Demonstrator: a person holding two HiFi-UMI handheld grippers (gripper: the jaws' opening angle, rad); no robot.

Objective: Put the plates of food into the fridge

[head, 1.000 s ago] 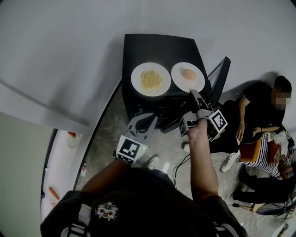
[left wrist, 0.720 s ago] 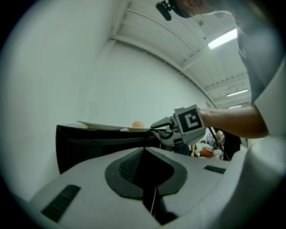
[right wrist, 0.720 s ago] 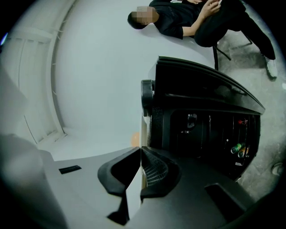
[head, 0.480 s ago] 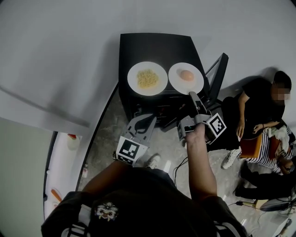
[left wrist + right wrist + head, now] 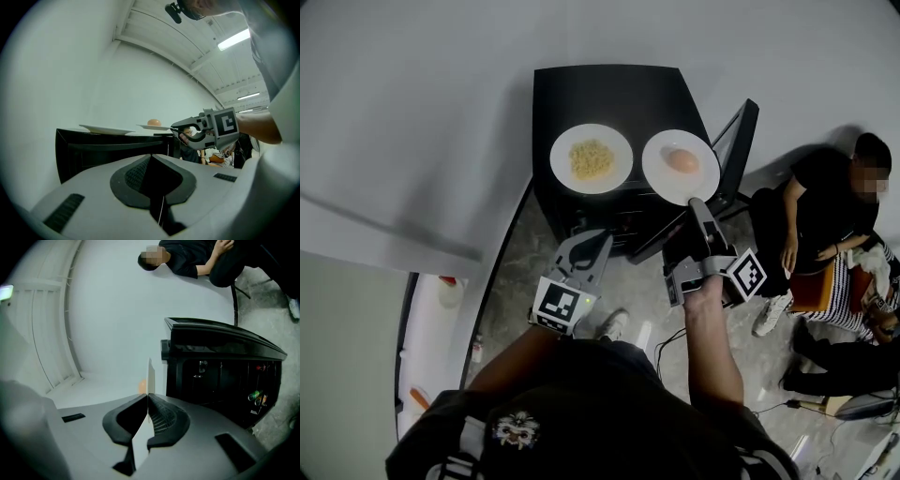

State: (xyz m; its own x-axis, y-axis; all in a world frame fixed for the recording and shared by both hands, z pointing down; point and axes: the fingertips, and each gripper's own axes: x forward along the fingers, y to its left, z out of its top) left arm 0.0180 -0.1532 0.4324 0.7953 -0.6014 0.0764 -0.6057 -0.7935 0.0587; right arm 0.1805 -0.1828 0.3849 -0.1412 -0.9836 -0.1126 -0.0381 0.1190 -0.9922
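Note:
Two white plates are at the top of a black mini fridge (image 5: 609, 89). The left plate (image 5: 591, 157) holds yellow noodles and rests on the fridge top. My right gripper (image 5: 696, 202) is shut on the near rim of the right plate (image 5: 680, 166), which carries a round orange piece of food and overhangs the front edge. In the right gripper view this plate (image 5: 151, 376) stands edge-on between the jaws of my right gripper (image 5: 147, 397). My left gripper (image 5: 598, 239) is shut and empty, low in front of the fridge. From the left gripper view both plates (image 5: 107, 129) (image 5: 154, 126) show side-on.
The fridge door (image 5: 733, 150) stands open at the right, and small bottles (image 5: 255, 397) show inside. A person (image 5: 834, 216) sits on the floor to the right of the fridge. Cables lie on the floor near my feet.
The right gripper has drawn the plate with the round food a little toward me and away from the noodle plate. The left gripper has stayed put.

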